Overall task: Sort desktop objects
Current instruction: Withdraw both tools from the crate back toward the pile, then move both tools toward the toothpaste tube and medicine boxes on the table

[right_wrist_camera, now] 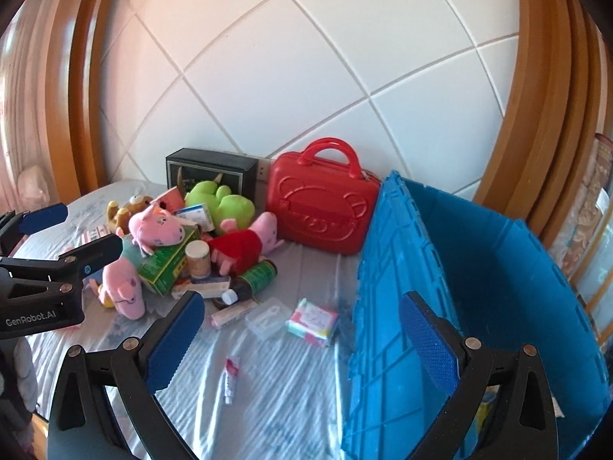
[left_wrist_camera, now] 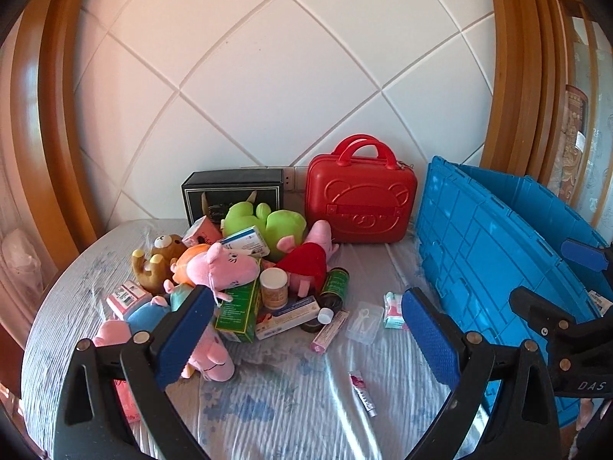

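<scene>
A pile of plush toys and medicine boxes lies mid-table: a pink pig plush (left_wrist_camera: 230,264) (right_wrist_camera: 157,226), a green plush (left_wrist_camera: 264,222), a green box (left_wrist_camera: 237,306) (right_wrist_camera: 168,260), a white-capped jar (left_wrist_camera: 274,287) and a dark bottle (right_wrist_camera: 256,280). A small tube (left_wrist_camera: 362,393) (right_wrist_camera: 231,379) lies alone in front. My left gripper (left_wrist_camera: 302,341) is open and empty above the cloth near the pile. My right gripper (right_wrist_camera: 302,345) is open and empty, by the blue crate's (left_wrist_camera: 498,253) (right_wrist_camera: 479,268) left wall.
A red carry case (left_wrist_camera: 360,207) (right_wrist_camera: 322,211) and a black box (left_wrist_camera: 230,191) stand at the back wall. A clear plastic case (left_wrist_camera: 364,322) (right_wrist_camera: 268,316) and a tissue pack (right_wrist_camera: 312,320) lie near the crate. The right gripper shows in the left wrist view (left_wrist_camera: 555,287).
</scene>
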